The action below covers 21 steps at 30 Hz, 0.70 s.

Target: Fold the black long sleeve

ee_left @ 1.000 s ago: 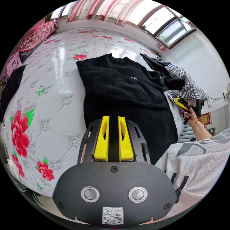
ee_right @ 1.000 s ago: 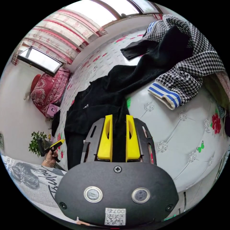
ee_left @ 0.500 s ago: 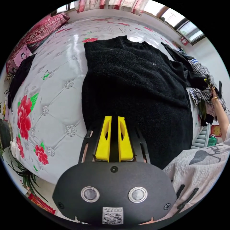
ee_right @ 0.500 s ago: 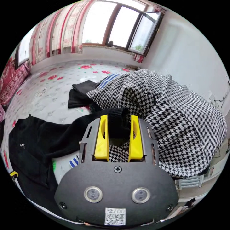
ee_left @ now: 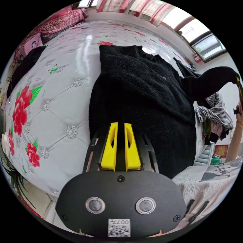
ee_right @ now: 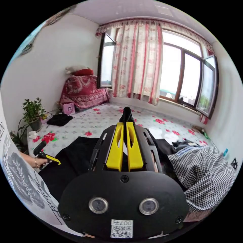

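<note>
The black long sleeve lies flat on the white flowered bed, neck at the far end. My left gripper sits at its near hem, jaws nearly together with black cloth between them. It also appears in the right gripper view, where the left gripper is held in a hand at the garment's edge. One sleeve is lifted off the bed toward the right gripper. My right gripper is shut on that sleeve's cuff, which sticks out past the fingertips.
A black-and-white houndstooth garment is heaped at the bed's right side, over other dark clothes. A red blanket, a pink box and a small black item sit at the far end. A potted plant stands beside the bed.
The right gripper, open around the cuff half a second ago, has shut on it and raised the sleeve off the houndstooth pile. The left gripper stays at the hem.
</note>
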{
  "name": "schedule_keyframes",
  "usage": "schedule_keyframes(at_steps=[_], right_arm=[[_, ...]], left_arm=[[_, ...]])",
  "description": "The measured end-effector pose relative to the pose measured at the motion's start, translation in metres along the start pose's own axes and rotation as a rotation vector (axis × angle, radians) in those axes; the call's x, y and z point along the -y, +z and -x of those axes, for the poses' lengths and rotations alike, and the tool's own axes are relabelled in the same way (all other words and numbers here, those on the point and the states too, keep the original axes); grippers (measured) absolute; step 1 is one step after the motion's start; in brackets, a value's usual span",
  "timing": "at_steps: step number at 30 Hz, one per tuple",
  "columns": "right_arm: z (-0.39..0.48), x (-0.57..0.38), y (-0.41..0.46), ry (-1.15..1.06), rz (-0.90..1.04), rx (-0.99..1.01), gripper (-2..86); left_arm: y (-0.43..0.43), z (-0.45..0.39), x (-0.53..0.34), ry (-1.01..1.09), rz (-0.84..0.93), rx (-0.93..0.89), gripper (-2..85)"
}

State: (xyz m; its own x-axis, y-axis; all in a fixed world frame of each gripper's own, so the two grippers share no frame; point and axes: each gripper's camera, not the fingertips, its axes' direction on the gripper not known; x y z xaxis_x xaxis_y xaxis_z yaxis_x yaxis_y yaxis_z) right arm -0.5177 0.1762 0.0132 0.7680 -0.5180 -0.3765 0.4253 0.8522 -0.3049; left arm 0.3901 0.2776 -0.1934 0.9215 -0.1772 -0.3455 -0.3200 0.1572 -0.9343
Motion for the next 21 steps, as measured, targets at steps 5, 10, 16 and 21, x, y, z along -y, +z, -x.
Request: schedule_keyframes(at_steps=[5,10,16,21], right_arm=[[0.167,-0.033,-0.006,-0.042,-0.01,0.382,0.7],[0.3,-0.095,0.026,-0.229,0.369,0.705,2.8],[0.343,-0.117,0.034,-0.305,0.408,0.681,3.9],[0.328,-0.118,0.057,-0.249,0.391,0.528,4.3]], left_arm=[[-0.043,0.037,-0.014,-0.063,-0.096,-0.151,4.1],[-0.076,0.078,-0.042,-0.045,-0.129,-0.208,4.3],[-0.1,0.131,-0.075,-0.041,-0.129,-0.379,4.8],[-0.123,0.133,-0.087,0.093,-0.158,-0.403,8.6]])
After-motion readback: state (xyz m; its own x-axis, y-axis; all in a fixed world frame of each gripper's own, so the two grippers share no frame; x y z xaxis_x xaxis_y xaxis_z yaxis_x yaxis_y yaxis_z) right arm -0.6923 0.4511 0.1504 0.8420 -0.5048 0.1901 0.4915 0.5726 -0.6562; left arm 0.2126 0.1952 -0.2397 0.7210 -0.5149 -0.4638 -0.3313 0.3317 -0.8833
